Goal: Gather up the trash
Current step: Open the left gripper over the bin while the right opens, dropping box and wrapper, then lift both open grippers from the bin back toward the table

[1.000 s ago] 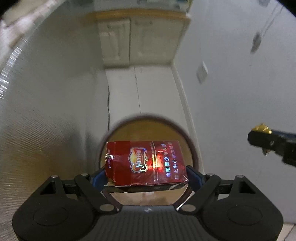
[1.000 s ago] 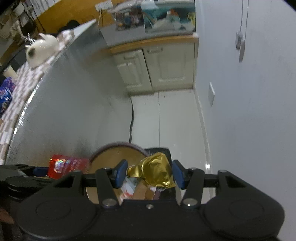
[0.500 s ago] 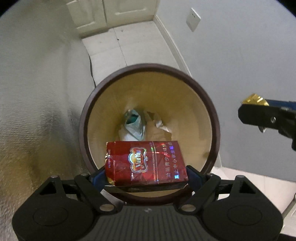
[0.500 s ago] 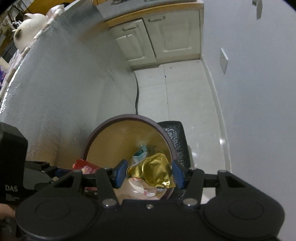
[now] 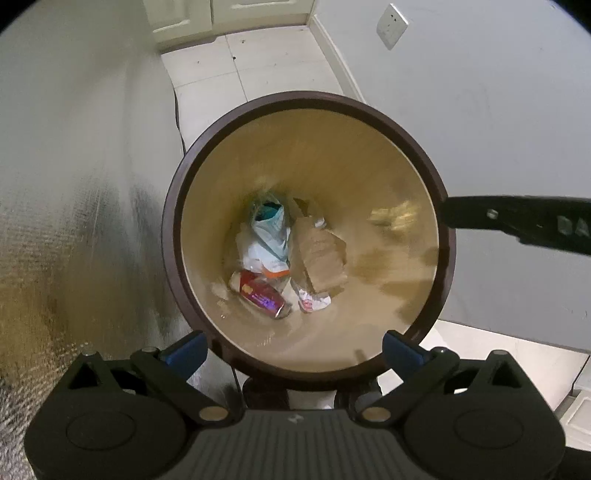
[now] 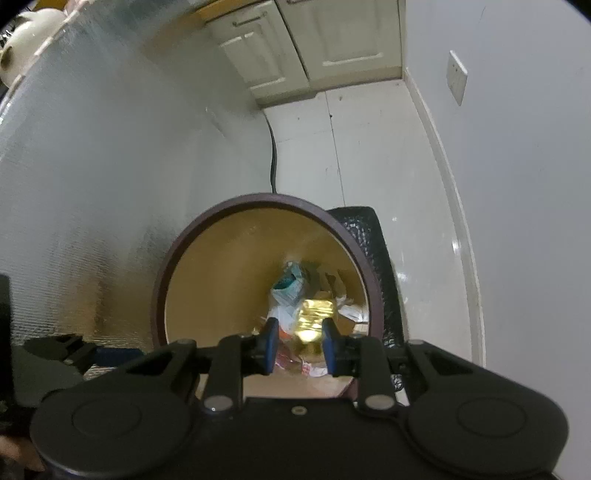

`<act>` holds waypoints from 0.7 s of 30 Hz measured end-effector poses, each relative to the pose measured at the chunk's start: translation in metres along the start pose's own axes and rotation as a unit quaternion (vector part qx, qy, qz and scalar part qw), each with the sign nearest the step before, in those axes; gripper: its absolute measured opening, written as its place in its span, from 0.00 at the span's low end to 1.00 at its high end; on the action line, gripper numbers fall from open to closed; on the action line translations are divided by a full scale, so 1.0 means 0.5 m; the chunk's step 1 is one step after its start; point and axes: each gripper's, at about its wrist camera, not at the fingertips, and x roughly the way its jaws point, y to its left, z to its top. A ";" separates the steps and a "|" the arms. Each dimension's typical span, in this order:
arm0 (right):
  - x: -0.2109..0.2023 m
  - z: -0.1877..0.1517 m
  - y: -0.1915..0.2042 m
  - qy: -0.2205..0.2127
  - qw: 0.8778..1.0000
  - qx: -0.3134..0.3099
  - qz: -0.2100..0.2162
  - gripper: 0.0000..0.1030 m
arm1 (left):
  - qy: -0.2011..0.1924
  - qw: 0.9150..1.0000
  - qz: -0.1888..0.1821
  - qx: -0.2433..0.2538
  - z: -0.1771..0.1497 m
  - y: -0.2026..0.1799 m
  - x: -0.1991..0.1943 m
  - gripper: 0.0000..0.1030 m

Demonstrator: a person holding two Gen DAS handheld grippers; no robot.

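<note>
A round bin with a dark brown rim (image 5: 173, 236) and tan inside stands on the floor; its rim also shows in the right wrist view (image 6: 159, 295). My left gripper (image 5: 293, 349) is open and empty above its near rim. The red packet (image 5: 260, 295) lies at the bottom among other trash. My right gripper (image 6: 300, 345) is open over the bin. The gold foil wrapper (image 6: 314, 319) is blurred and falling just past its fingertips; it shows as a gold blur in the left wrist view (image 5: 395, 218).
A silver foil-covered wall (image 5: 74, 184) runs along the left of the bin. A white wall with a socket (image 5: 393, 22) is on the right. Cream cabinets (image 6: 314, 44) stand at the far end of the tiled floor. A black object (image 6: 373, 236) sits behind the bin.
My left gripper opened and the red packet dropped to the bin's bottom. My right gripper opened and the gold wrapper is falling in. Both grippers moved over the bin.
</note>
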 end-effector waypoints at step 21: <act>0.015 -0.008 0.010 0.013 1.000 -0.027 -0.009 0.30 | -0.027 0.999 -0.002 -0.044 -0.022 0.018 -0.037 1.00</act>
